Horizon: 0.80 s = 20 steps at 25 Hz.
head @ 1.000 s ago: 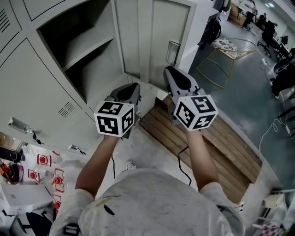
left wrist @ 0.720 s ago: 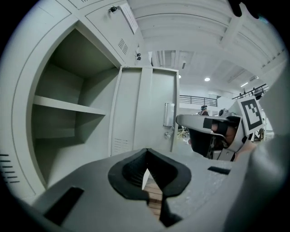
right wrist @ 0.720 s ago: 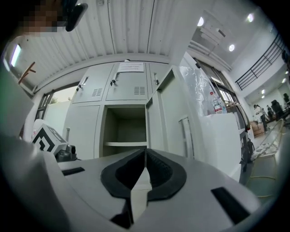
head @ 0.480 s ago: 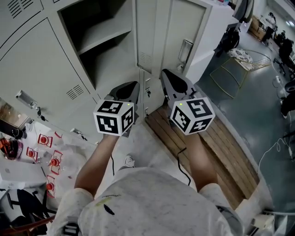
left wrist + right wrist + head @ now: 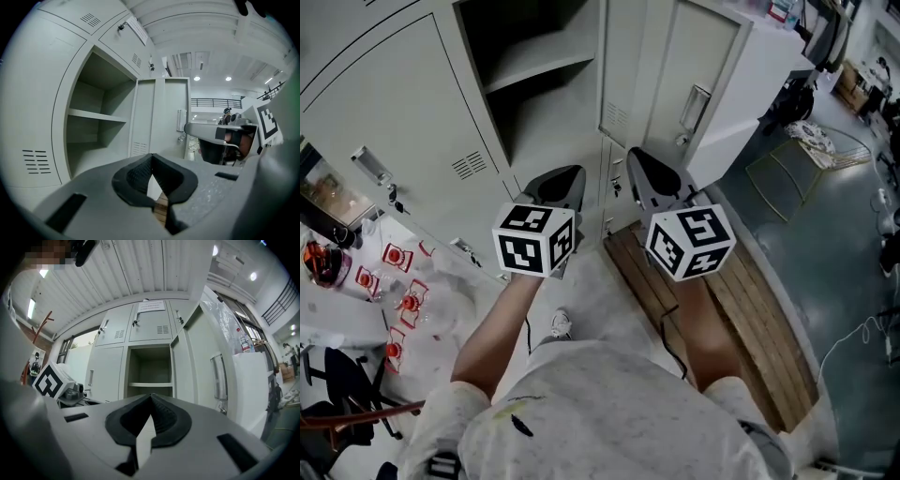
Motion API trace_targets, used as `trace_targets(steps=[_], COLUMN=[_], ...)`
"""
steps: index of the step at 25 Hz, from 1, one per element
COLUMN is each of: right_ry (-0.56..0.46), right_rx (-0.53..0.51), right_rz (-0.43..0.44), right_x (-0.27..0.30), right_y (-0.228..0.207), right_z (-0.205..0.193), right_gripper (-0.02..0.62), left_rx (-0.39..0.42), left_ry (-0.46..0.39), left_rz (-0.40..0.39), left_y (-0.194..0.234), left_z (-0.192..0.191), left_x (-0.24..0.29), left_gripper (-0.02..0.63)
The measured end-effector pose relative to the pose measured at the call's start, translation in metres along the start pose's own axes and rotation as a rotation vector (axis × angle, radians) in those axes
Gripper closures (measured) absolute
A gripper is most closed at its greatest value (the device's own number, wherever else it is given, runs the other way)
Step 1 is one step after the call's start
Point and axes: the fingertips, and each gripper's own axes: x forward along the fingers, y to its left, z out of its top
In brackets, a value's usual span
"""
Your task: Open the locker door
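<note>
The grey locker (image 5: pixel 534 56) stands with its compartment open and a shelf inside. Its door (image 5: pixel 694 66) is swung out to the right, the handle (image 5: pixel 695 107) facing me. My left gripper (image 5: pixel 561 185) and right gripper (image 5: pixel 647 173) hover side by side in front of it, touching nothing. The left gripper (image 5: pixel 151 161) is shut and empty, aimed at the door (image 5: pixel 164 117). The right gripper (image 5: pixel 151 400) is closing its last bit, tips meeting, nothing between them. It looks at the open compartment (image 5: pixel 150 369) and the door handle (image 5: pixel 218 376).
Closed locker doors (image 5: pixel 384 103) continue to the left. A wooden slatted platform (image 5: pixel 731 300) lies on the floor at right. Red and white packets (image 5: pixel 394 281) clutter the floor at left, near a chair (image 5: pixel 337 412). A yellow wire frame (image 5: pixel 787 159) stands beyond the door.
The head view has swung, so locker and door now sit further right and more upright. Both grippers stay before the body; the right one is further from the door handle.
</note>
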Motion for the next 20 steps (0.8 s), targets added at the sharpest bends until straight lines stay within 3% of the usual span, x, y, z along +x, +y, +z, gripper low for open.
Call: trace_targets(steps=[20], right_ry=[0.010], right_rx=[0.008], right_rz=[0.018], right_x=[-0.0010], right_y=[-0.0049], right_z=[-0.0074], right_gripper=[0.592], left_rx=[-0.003], left_ry=[0.013], left_rz=[0.006], left_y=[-0.0046], left_z=[-0.0054], left_x=[0.0068], left_gripper=[0.600])
